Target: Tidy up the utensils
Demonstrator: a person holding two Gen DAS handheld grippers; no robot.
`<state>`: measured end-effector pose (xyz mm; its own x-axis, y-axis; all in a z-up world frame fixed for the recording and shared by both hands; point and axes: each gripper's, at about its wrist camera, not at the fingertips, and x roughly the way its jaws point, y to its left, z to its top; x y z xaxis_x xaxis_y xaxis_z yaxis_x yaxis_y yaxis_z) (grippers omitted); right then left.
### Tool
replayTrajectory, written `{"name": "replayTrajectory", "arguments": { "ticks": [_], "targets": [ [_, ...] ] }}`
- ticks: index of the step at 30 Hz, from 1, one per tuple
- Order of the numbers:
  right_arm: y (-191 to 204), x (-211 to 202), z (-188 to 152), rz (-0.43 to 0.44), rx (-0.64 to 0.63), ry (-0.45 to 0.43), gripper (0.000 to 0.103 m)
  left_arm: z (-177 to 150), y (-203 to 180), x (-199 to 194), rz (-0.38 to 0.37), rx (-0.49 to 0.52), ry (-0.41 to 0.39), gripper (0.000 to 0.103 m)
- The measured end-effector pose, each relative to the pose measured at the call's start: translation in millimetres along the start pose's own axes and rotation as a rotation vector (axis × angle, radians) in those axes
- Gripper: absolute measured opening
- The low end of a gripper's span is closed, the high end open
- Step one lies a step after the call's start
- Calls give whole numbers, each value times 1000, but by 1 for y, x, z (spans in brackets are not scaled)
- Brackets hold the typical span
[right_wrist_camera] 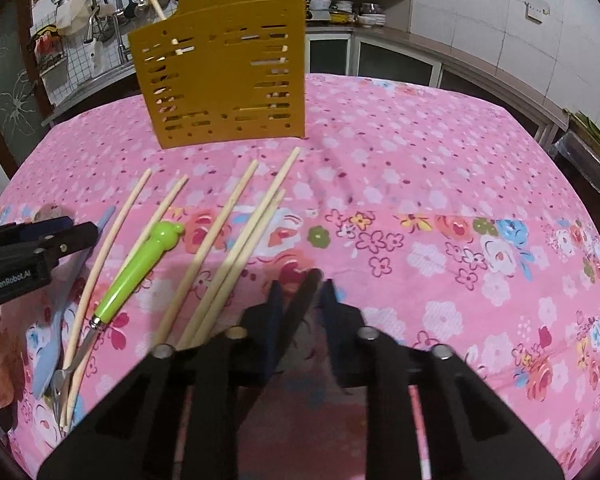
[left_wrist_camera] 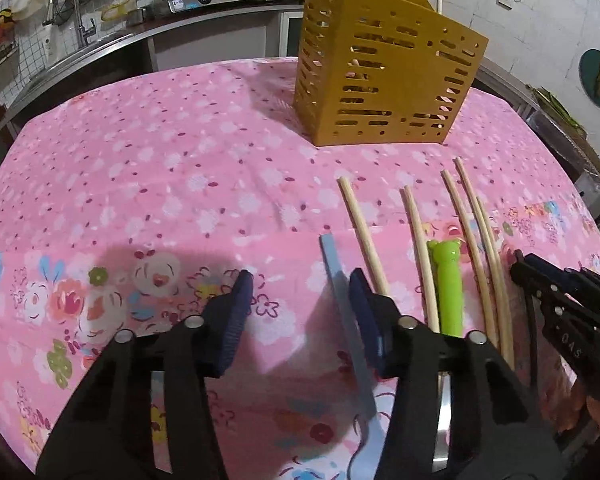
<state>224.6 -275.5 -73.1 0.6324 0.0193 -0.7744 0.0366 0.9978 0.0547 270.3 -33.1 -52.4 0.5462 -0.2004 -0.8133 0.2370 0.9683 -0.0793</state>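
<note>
Two grippers low over a pink floral tablecloth [left_wrist_camera: 180,160], utensils laid before a yellow slotted utensil holder [left_wrist_camera: 384,76].

The right gripper [right_wrist_camera: 300,292] pinches a dark slim handle [right_wrist_camera: 304,300], its lower end hidden. The left gripper [left_wrist_camera: 300,300] stands half open, tilted down; a blue-grey utensil handle [left_wrist_camera: 348,320] lies against its right finger, grip unclear. Five wooden chopsticks [right_wrist_camera: 216,244] and a green-handled spoon [right_wrist_camera: 140,268], bowl partly hidden, lie between the grippers.
</note>
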Motion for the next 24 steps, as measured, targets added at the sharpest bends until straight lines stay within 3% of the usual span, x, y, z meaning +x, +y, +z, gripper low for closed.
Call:
{"name": "replayTrajectory", "arguments": {
  "ticks": [6, 11, 13, 18, 24],
  "targets": [
    [-1, 2, 5, 8, 11, 22, 17, 6, -9, 7, 30, 29, 30, 46],
    [-4, 7, 12, 34, 44, 47, 13, 13, -10, 12, 56, 26, 59, 30],
    [-3, 10, 15, 38, 47, 56, 10, 18, -10, 14, 46, 14, 80, 19],
    [-4, 18, 27, 52, 54, 92, 9, 28, -10, 19, 43, -1, 124, 10],
    [-8, 20, 38, 71, 56, 119, 9, 33, -5, 21, 22, -21, 135, 7]
  ]
}}
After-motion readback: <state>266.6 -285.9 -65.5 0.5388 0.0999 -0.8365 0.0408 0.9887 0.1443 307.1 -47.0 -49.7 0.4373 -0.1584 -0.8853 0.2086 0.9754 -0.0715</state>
